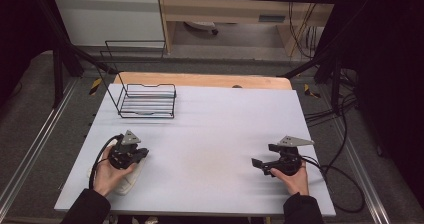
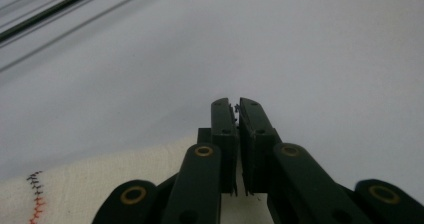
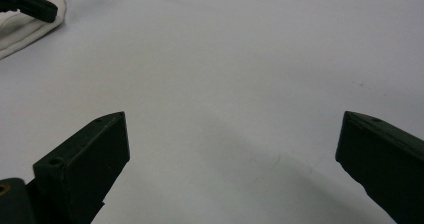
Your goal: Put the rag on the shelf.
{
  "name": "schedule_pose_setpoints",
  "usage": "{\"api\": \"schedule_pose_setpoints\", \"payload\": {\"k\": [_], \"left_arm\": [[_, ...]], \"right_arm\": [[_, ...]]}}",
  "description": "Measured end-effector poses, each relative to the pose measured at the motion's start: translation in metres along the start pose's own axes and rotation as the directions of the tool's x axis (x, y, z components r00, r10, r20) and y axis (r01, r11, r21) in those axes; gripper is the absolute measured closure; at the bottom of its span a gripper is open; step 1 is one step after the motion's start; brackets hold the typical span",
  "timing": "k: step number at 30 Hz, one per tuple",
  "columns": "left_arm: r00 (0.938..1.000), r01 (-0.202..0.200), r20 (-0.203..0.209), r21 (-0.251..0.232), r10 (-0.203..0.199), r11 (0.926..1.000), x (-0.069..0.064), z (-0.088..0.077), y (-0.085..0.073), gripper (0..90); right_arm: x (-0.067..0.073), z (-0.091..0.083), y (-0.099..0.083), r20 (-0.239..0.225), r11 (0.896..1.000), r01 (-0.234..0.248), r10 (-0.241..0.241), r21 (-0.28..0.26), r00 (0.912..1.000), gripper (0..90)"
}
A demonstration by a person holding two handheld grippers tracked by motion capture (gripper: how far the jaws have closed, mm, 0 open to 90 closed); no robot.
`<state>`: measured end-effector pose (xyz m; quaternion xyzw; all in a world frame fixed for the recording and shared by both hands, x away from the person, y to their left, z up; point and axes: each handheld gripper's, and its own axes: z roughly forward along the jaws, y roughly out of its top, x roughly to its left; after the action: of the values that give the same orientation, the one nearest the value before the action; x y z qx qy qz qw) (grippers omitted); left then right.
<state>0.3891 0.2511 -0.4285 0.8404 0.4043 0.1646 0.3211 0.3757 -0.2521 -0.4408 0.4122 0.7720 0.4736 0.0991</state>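
White tabletop (image 1: 210, 134), wire rack (image 1: 147, 100) waiting at the far left corner. Near the left edge, the left gripper (image 2: 237, 106) has its jaws together over a cream cloth (image 2: 90, 184); whether they pinch fabric, I cannot tell. Right gripper (image 3: 232, 149) gapes, idle. Barely begun: the cloth is not yet lifted.

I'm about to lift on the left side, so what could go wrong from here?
The left gripper has its jaws together above the white cloth, with no fabric visible between the tips, so a lift may come up empty. The right gripper hangs open, far from the cloth. The wire rack stands beyond.
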Motion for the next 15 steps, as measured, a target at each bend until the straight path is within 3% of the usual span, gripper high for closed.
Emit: {"api": "schedule_pose_setpoints", "payload": {"k": [6,8,15], "left_arm": [[0.9969,0.077,-0.014,-0.042,-0.077,0.9962,0.008,0.007,0.011,85.7],[0.9931,0.113,-0.025,-0.059,-0.114,0.9918,0.014,0.015,0.016,85.7],[0.9862,0.161,-0.029,-0.062,-0.163,0.985,0.025,0.026,0.019,84.4]], "right_arm": [[0.0,-0.001,0.0,0.003,1.0,0.003,-0.003,-0.002,1.0,1.4],[0.0,0.0,0.0,0.003,1.0,0.005,-0.005,0.0,1.0,1.4],[0.0,0.001,0.0,0.004,1.0,0.005,-0.005,-0.001,1.0,1.5]]}}
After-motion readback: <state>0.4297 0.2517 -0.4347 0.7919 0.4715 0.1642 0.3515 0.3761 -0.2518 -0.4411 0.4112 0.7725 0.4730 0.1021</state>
